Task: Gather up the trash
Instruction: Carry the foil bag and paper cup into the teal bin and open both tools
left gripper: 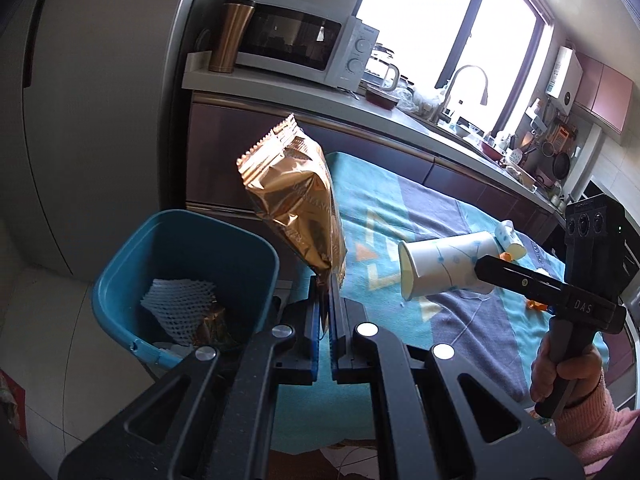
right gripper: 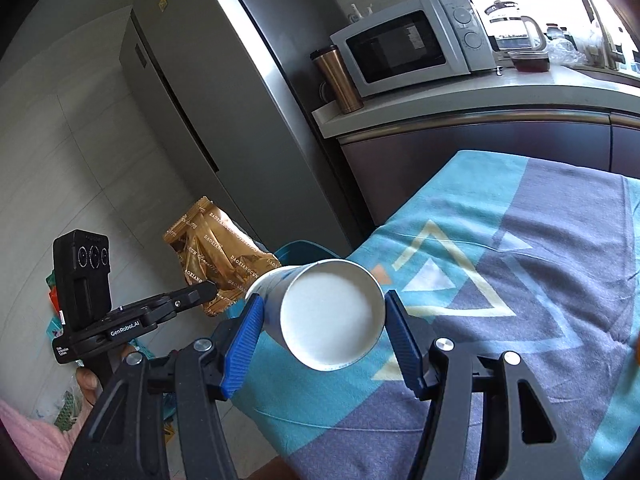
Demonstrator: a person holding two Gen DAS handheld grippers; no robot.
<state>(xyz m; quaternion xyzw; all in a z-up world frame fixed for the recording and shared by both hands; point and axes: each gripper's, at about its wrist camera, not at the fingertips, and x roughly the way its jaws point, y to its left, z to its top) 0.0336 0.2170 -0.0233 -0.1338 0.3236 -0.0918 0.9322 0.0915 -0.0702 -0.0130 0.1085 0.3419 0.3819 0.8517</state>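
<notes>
Fridge (right gripper: pixel 224 120) stood tall, well beyond both hand-held grippers, with a microwave (right gripper: pixel 408 44) and a copper travel mug (right gripper: pixel 338 80) on the bench (right gripper: pixel 440 108) beside it. A cloth-covered table (right gripper: pixel 520 280), teal and grey with triangle shapes, lay below and ahead of the right hand-held gripper (right gripper: pixel 324 320). A blue bin (left gripper: pixel 180 248) sat on the floor below and to the left of the left hand-held gripper (left gripper: pixel 325 300); white foam netting (left gripper: pixel 180 304) lay inside it.

Left hand-held gripper was closed tight on the bottom edge of a gold snack bag (left gripper: pixel 296 200), which stood up from the fingers, raised beside the bin's rim. Right hand-held gripper was about half open, blue pads (right gripper: pixel 244 340) pressing both sides of a white paper cup (right gripper: pixel 332 312); the cup lay on its side in the grip, clear of the cloth, open mouth pointing towards the bin. A small white bottle (left gripper: pixel 510 240) lay on the cloth just beyond the cup.
</notes>
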